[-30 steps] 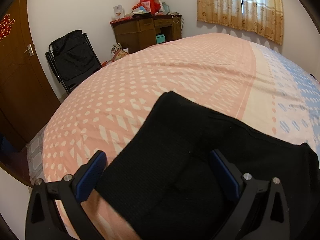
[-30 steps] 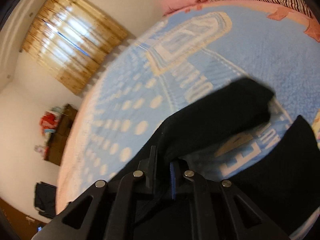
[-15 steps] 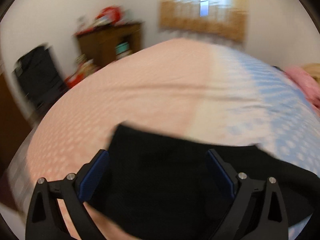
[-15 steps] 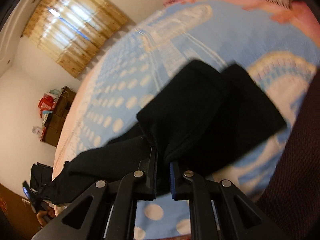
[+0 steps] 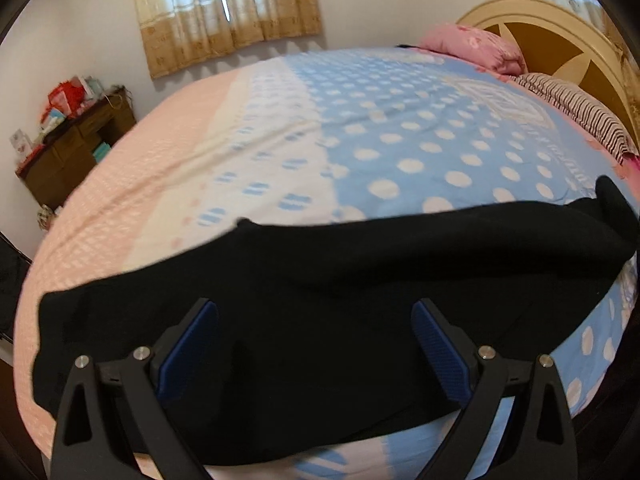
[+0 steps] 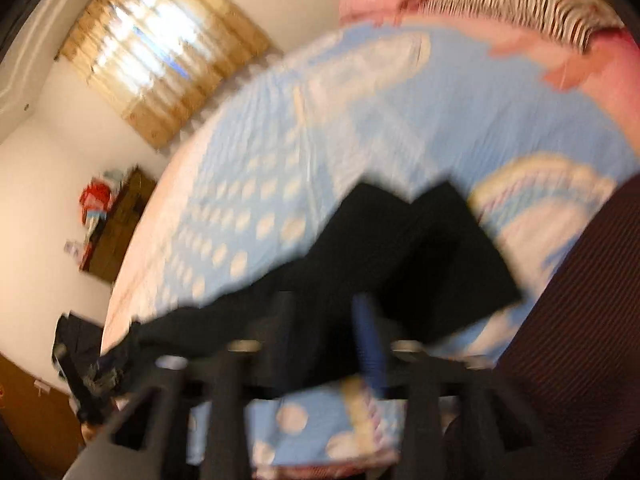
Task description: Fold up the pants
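Pants point(image 5: 320, 320) lying lengthwise along near bed point(image 5: 400, 128) edge for next fold, left tool point(image 5: 316, 344) open and empty above them, right tool point(image 6: 324, 320) opening, apparently releasing the cloth though blurred.

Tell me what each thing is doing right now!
pants: lying spread out on the bed, not yet folded up
left gripper: open, above the pants
right gripper: opening, blurred
curtains: drawn shut
bed: covered by a dotted sheet
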